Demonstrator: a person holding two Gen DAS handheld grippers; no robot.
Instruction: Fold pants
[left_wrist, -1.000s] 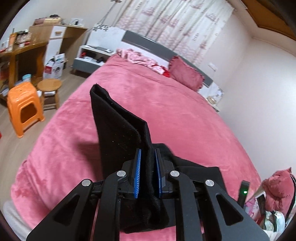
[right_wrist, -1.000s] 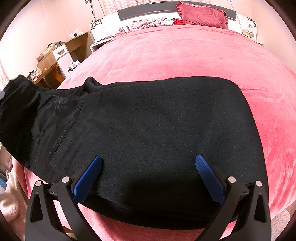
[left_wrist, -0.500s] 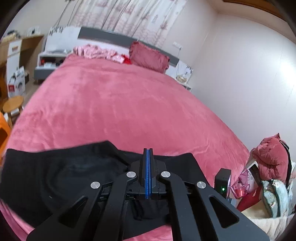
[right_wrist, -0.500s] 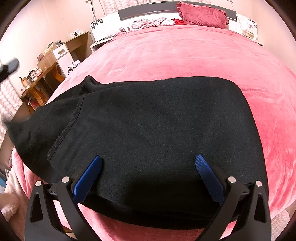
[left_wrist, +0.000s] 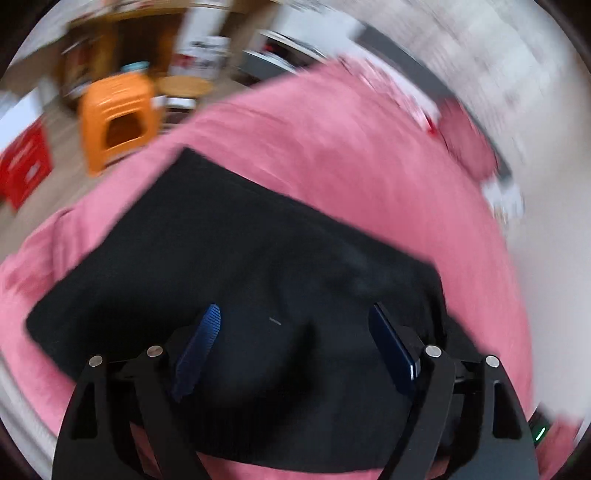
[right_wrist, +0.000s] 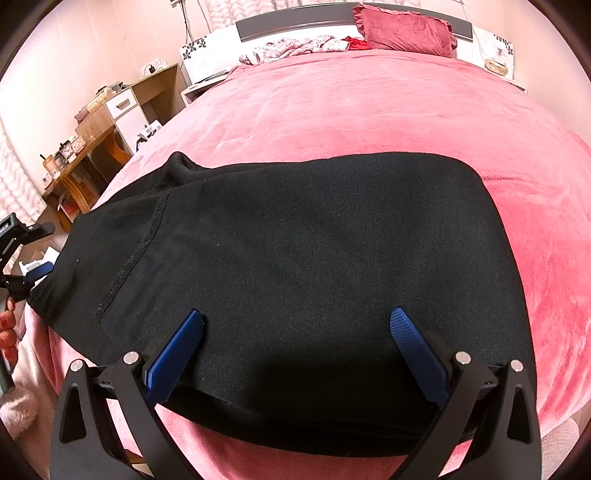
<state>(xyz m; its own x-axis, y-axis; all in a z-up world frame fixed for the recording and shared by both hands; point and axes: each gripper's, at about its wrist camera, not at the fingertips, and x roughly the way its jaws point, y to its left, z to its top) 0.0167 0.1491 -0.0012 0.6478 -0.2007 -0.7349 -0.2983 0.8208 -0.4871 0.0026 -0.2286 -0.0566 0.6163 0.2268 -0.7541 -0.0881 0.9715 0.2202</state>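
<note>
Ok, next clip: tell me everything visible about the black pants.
The black pants look like soft, matte knit fabric, lying flat and folded on the pink blanket near the bed's front edge. A stitched seam runs down their left part, and a bunched bit pokes up at the far left corner. Nothing grips them: both grippers are open.

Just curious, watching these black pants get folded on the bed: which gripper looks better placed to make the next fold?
Probably the left gripper: open over the loose end of the pants. The right gripper, also open, sits over the already-folded part.
</note>
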